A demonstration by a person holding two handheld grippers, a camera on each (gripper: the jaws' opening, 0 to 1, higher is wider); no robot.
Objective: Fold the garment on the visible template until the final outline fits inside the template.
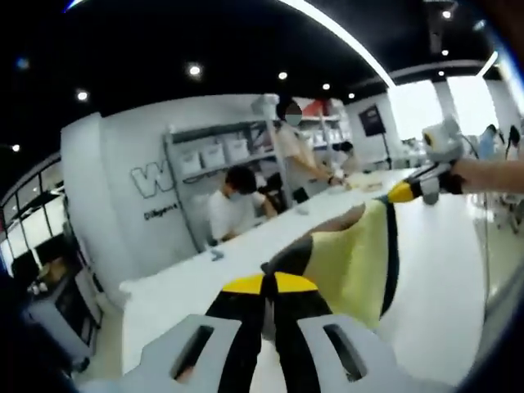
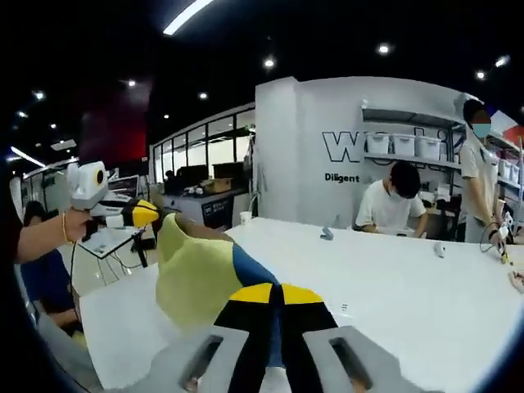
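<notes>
Left gripper view showed the left hand-held gripper (image 1: 269,288) pinched on one corner of the garment (image 1: 352,262), while the right hand-held gripper (image 1: 403,191) gripped the far corner. Between them the yellow cloth hung stretched above the white desk (image 1: 205,274), off any template. Folding looked barely begun; laying flat and every fold remained. Right gripper view showed the desk edge close by and broad bare surface ahead.

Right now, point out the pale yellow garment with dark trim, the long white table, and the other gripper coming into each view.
pale yellow garment (image 1: 348,262): left gripper view, middle of the lifted cloth.
long white table (image 2: 409,286): right gripper view, bare top.
right gripper (image 1: 403,191): left gripper view, yellow jaw tips.
left gripper (image 2: 147,213): right gripper view, yellow jaw tips.
</notes>
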